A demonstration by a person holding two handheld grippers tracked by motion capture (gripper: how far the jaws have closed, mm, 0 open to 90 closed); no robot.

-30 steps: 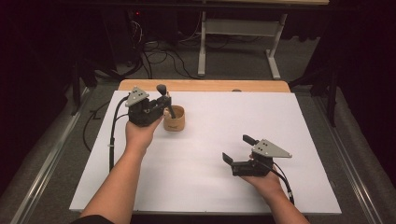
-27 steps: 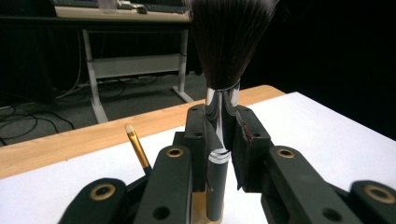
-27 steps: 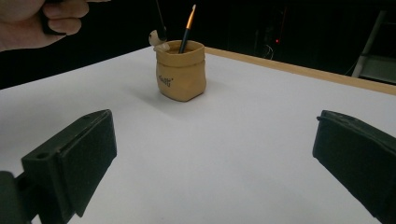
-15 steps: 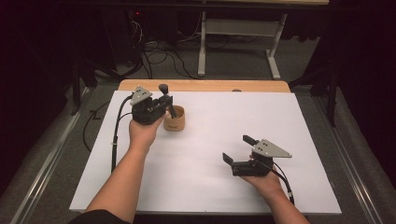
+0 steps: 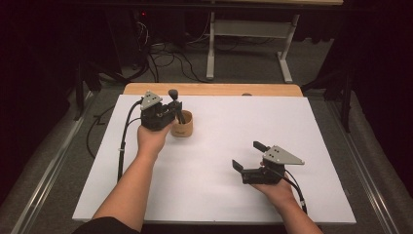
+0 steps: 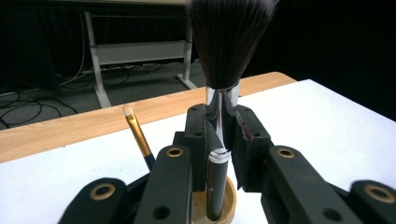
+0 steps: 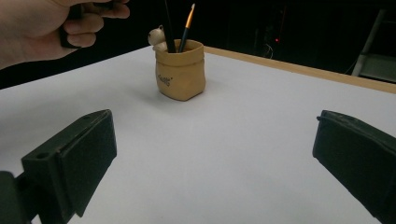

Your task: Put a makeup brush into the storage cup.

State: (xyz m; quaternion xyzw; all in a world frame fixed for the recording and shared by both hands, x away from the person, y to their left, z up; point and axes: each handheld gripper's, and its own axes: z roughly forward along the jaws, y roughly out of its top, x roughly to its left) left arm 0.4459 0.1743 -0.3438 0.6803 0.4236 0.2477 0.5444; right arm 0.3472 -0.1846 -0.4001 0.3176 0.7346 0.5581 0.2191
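Observation:
A tan sack-shaped cup [image 5: 182,126] stands at the back left of the white table. Right above it, my left gripper [image 5: 174,109] is shut on the silver neck of a big dark-bristled brush [image 6: 223,42]. The brush stands upright with its black handle down inside the cup [image 6: 229,204]. A thin brush with a gold ferrule [image 6: 138,134] leans in the same cup. My right gripper [image 5: 247,156] rests open at the front right with nothing between its fingers. In its own view the cup [image 7: 181,70] lies ahead between the spread jaws.
The white table top [image 5: 272,122] has a wooden strip [image 5: 214,89] along its far edge. Beyond it are a dark floor with cables and a white desk frame [image 5: 248,29]. A small pale figure [image 7: 158,37] sits on the cup's rim.

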